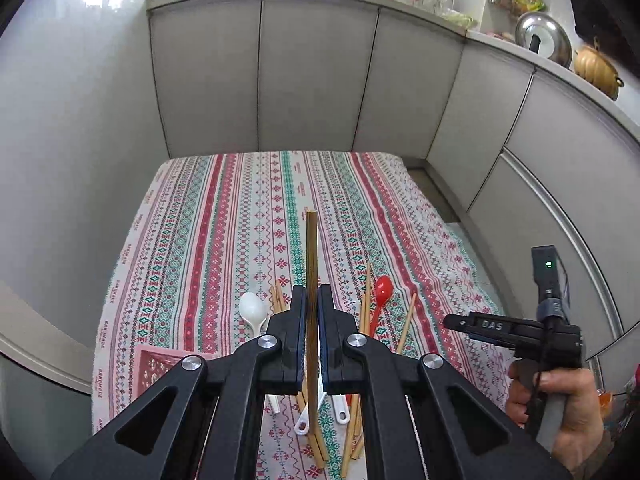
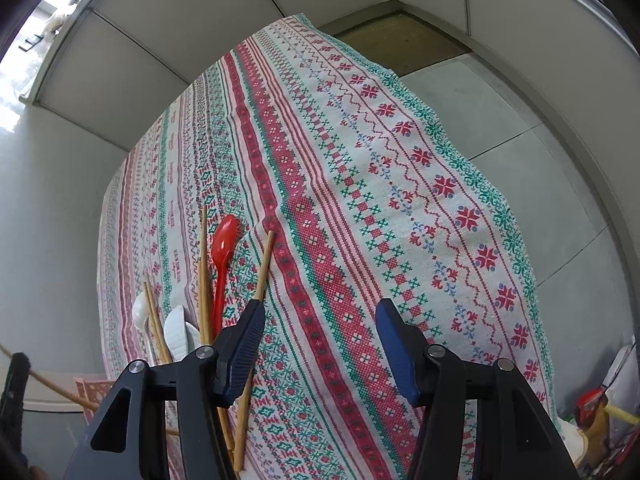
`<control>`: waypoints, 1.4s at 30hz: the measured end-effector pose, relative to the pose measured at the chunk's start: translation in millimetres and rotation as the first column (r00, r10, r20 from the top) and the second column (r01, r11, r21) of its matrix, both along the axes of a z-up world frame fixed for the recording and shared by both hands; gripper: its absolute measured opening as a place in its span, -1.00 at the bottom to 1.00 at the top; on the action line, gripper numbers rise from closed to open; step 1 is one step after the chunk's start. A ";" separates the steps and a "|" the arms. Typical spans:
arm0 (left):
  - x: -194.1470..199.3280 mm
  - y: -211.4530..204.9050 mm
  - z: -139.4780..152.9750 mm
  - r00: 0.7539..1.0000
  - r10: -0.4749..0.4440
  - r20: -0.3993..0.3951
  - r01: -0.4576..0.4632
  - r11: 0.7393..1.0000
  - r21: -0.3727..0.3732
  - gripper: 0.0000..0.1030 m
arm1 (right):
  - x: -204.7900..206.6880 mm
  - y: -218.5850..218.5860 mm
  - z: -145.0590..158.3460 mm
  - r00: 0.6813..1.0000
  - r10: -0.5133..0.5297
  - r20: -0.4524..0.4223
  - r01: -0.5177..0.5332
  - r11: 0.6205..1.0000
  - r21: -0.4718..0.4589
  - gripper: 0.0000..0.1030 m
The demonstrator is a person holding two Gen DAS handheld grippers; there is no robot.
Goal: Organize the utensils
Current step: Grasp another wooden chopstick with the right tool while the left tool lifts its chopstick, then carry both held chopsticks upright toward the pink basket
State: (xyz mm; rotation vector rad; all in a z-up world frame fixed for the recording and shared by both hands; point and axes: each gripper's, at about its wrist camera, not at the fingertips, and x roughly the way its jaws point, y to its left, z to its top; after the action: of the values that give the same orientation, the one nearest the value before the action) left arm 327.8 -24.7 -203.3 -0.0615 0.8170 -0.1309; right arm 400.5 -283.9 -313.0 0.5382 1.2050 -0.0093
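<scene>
The left gripper [image 1: 312,312] pinches one chopstick [image 1: 311,248] mid-frame, the right gripper [image 2: 320,340] gapes empty, and sorting it comes next.

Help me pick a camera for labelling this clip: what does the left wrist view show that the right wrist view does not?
Only the left wrist view: the left gripper, jaws shut on an upright chopstick, the person's hand holding the right gripper from outside, and shelves with a pot lid.

Only the right wrist view: the right gripper with jaws open and empty, and the floor beyond the table.

Both: the red spoon, a white spoon, loose chopsticks and the patterned tablecloth.
</scene>
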 end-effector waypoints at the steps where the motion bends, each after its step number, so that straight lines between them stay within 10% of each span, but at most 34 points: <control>1: -5.1 1.6 4.0 1.000 -0.002 0.012 0.002 1.000 -0.009 -0.90 | 1.8 6.0 -1.6 1.000 0.015 -0.002 -0.015 1.000 -0.010 0.13; 22: -83.3 40.2 72.0 0.985 -0.005 0.172 0.015 0.998 -0.056 -0.90 | 35.9 74.2 -21.9 0.996 0.076 -0.040 -0.081 0.988 -0.134 -0.06; 24: -90.7 44.8 77.0 0.983 -0.001 0.185 0.012 0.998 -0.058 -0.90 | 39.9 81.1 -22.4 0.996 0.076 -0.038 -0.081 0.982 -0.169 -0.22; 26: -99.1 49.2 83.2 0.980 0.003 0.198 0.008 0.998 -0.058 -0.90 | 41.7 86.4 -24.2 0.996 0.080 -0.048 -0.088 0.977 -0.194 -0.83; 28: -105.2 54.8 87.4 0.978 0.012 0.209 0.001 0.998 -0.059 -0.90 | 40.1 83.5 -22.0 0.996 0.069 -0.054 -0.077 0.981 -0.176 -0.84; 42: -131.4 109.5 108.5 0.964 0.099 0.246 -0.063 0.986 -0.152 -0.90 | -18.0 74.2 112.3 0.945 0.088 0.316 -0.029 0.982 -0.187 -0.89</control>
State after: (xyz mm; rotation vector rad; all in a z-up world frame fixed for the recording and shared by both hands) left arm 196.4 84.8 -94.9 -0.2095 0.5475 -0.1168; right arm 382.5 -209.6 -200.7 0.3290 0.8873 0.0202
